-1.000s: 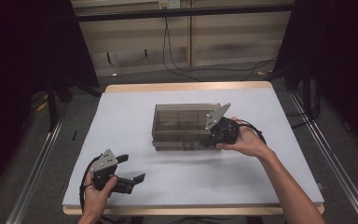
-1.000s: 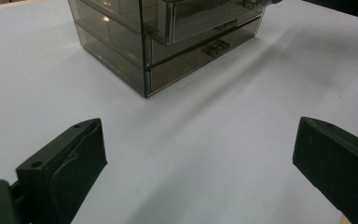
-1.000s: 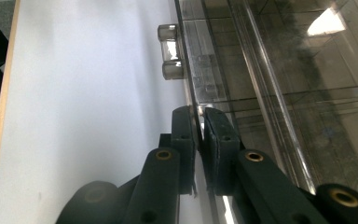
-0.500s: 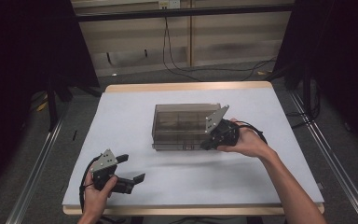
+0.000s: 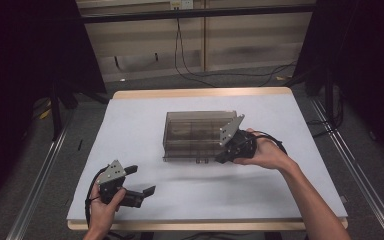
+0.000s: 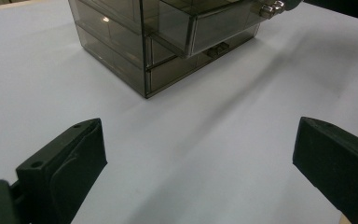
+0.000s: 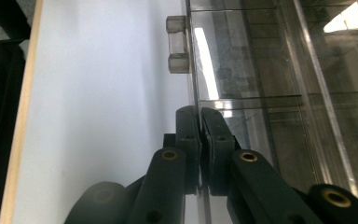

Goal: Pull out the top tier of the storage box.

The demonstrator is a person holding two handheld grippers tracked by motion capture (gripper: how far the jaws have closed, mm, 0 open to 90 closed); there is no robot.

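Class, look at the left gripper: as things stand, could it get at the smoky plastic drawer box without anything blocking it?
Probably yes. The left gripper is open, holds nothing, and only bare white table lies between it and the drawer box. The right gripper works at the box's front.

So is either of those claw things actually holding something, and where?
Yes: the right gripper is clamped on the thin front edge of an upper drawer in the smoky plastic drawer box. The left gripper holds nothing, jaws apart.

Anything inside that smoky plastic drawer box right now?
The drawer box looks empty through its tinted walls: dividers and reflections, no contents visible. The right tool is shut on a drawer front's edge. Back compartments are too dark to tell.
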